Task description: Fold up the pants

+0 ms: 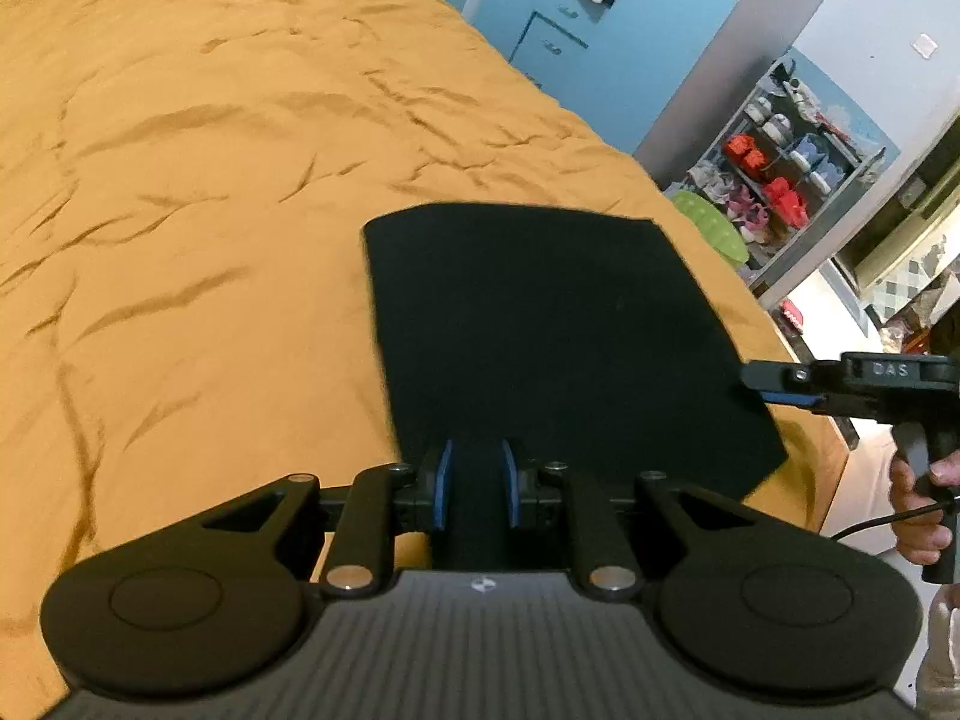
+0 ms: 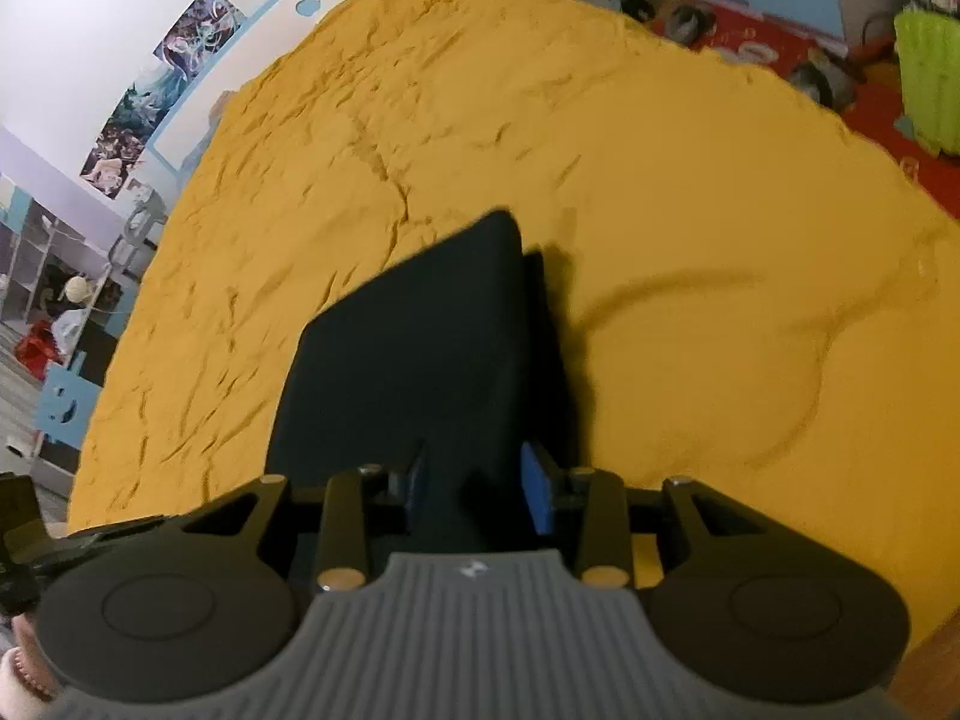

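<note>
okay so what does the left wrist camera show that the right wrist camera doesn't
Left wrist only: the right tongs from the side at the black pants' edge, the hand holding them, a blue cabinet and a cluttered shelf.

Right wrist only: wall posters, red floor mat.

Both: the folded pants on the orange bedspread, running between each camera's own tongs.

One pair of black pants (image 1: pixel 552 330), two grippers, one orange bedspread (image 1: pixel 210 180), one green basket (image 2: pixel 930 78).
</note>
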A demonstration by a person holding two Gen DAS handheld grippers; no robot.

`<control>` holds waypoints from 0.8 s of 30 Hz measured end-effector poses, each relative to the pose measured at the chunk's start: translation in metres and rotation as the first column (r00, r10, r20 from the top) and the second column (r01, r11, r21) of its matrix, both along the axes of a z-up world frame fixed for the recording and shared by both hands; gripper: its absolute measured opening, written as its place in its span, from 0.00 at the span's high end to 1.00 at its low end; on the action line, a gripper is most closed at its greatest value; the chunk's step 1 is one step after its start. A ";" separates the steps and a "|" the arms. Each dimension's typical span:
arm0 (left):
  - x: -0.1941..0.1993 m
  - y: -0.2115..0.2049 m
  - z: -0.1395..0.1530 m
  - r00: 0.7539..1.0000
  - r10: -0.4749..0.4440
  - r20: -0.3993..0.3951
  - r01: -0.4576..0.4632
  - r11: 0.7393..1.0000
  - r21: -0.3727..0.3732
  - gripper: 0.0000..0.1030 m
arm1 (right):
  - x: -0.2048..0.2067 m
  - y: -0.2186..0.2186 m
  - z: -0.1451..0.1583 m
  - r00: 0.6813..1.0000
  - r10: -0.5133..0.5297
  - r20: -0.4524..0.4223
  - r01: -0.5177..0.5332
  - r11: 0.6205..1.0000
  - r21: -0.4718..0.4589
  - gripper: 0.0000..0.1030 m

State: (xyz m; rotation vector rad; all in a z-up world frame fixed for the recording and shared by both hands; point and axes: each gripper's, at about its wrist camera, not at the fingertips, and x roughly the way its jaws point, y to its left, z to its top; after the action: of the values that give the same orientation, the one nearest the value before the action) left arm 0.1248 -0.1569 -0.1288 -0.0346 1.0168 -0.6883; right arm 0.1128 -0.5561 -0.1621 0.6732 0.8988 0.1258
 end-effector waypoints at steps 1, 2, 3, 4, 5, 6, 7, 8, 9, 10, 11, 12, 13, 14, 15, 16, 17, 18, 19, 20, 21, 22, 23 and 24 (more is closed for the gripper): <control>-0.001 0.004 -0.001 1.000 0.006 -0.005 -0.006 1.000 0.000 0.82 | -0.005 -0.001 -0.001 1.000 -0.003 -0.003 0.003 1.000 0.010 0.70; -0.004 0.008 -0.003 1.000 0.017 -0.015 -0.018 1.000 -0.004 0.82 | -0.010 -0.001 -0.003 1.000 -0.005 -0.008 0.006 1.000 0.019 0.70; -0.006 0.012 -0.005 0.999 0.027 -0.024 -0.027 1.000 -0.010 0.82 | -0.015 -0.003 -0.006 1.000 -0.009 -0.015 0.010 0.999 0.032 0.70; -0.007 0.015 -0.006 0.999 0.038 -0.030 -0.039 0.999 -0.017 0.82 | -0.019 -0.003 -0.007 1.000 -0.015 -0.019 0.015 0.999 0.042 0.70; -0.008 0.020 -0.007 0.998 0.052 -0.037 -0.053 0.998 -0.025 0.82 | -0.022 -0.005 -0.010 0.999 -0.023 -0.023 0.025 0.998 0.051 0.70; -0.008 0.023 -0.008 0.997 0.065 -0.045 -0.066 0.997 -0.033 0.82 | -0.025 -0.006 -0.012 0.999 -0.030 -0.022 0.031 0.997 0.064 0.71; -0.008 0.027 -0.010 0.995 0.079 -0.056 -0.082 0.996 -0.043 0.82 | -0.028 -0.006 -0.012 0.999 -0.033 -0.020 0.035 0.996 0.078 0.71; -0.008 0.030 -0.012 0.994 0.090 -0.065 -0.094 0.994 -0.049 0.82 | -0.030 -0.006 -0.012 0.999 -0.035 -0.018 0.036 0.996 0.086 0.74; -0.008 0.032 -0.013 0.992 0.097 -0.075 -0.100 0.994 -0.047 0.82 | -0.031 -0.005 -0.011 0.999 -0.033 -0.017 0.034 0.996 0.083 0.82; -0.008 0.033 -0.015 0.991 0.101 -0.083 -0.105 0.993 -0.044 0.82 | -0.033 -0.004 -0.009 0.999 -0.036 -0.014 0.037 0.997 0.074 0.88; -0.008 0.034 -0.016 0.991 0.104 -0.089 -0.108 0.993 -0.041 0.82 | -0.033 -0.003 -0.007 0.999 -0.034 -0.006 0.034 0.997 0.076 0.90; -0.009 0.034 -0.017 0.990 0.103 -0.095 -0.107 0.993 -0.044 0.82 | -0.033 -0.003 -0.002 0.999 -0.033 0.005 0.033 0.996 0.086 0.93; -0.009 0.033 -0.017 0.990 0.097 -0.099 -0.102 0.994 -0.045 0.82 | -0.033 -0.003 0.005 0.999 -0.039 0.029 0.035 0.994 0.103 0.95; -0.010 0.032 -0.016 0.991 0.090 -0.099 -0.095 0.995 -0.044 0.82 | -0.033 -0.003 0.014 0.998 -0.037 0.054 0.030 0.993 0.114 0.95; -0.011 0.029 -0.015 0.992 0.081 -0.098 -0.086 0.995 -0.041 0.82 | -0.034 -0.001 0.028 0.995 -0.031 0.095 0.021 0.993 0.113 0.96; -0.012 0.028 -0.014 0.993 0.072 -0.098 -0.077 0.996 -0.042 0.82 | -0.036 0.003 0.044 0.990 -0.019 0.142 0.006 0.996 0.089 0.96; -0.014 0.026 -0.013 0.993 0.064 -0.097 -0.069 0.997 -0.045 0.82 | -0.039 0.006 0.055 0.986 -0.007 0.168 -0.003 0.998 0.058 0.96; -0.018 0.025 -0.014 0.994 0.055 -0.097 -0.060 0.997 -0.045 0.82 | -0.043 0.010 0.066 0.982 0.005 0.187 -0.006 1.000 0.006 0.96; -0.020 0.022 -0.014 0.994 0.043 -0.097 -0.047 0.998 -0.041 0.82 | -0.045 0.012 0.068 0.983 0.011 0.182 -0.005 1.000 -0.030 0.96; -0.022 0.019 -0.015 0.995 0.033 -0.091 -0.037 0.999 -0.033 0.82 | -0.044 0.012 0.065 0.987 0.009 0.160 -0.001 0.999 -0.047 0.96; -0.023 0.016 -0.017 0.996 0.029 -0.082 -0.030 0.999 -0.018 0.82 | -0.043 0.011 0.054 0.993 -0.001 0.118 0.007 0.999 -0.051 0.96; -0.023 0.014 -0.020 0.996 0.028 -0.080 -0.028 1.000 -0.002 0.82 | -0.042 0.011 0.043 0.997 -0.008 0.081 0.013 0.998 -0.058 0.96; -0.022 0.013 -0.023 0.996 0.029 -0.089 -0.028 1.000 0.011 0.82 | -0.042 0.013 0.030 0.999 -0.017 0.045 0.021 0.996 -0.088 0.96; -0.022 0.013 -0.026 0.994 0.028 -0.103 -0.027 1.000 0.013 0.82 | -0.042 0.013 0.018 0.999 -0.031 0.015 0.033 0.992 -0.120 0.96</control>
State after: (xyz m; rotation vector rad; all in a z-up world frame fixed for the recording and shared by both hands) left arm 0.1025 -0.1437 -0.1545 -0.0746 1.1172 -0.6603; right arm 0.0712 -0.5429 -0.1444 0.5737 0.8750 0.0469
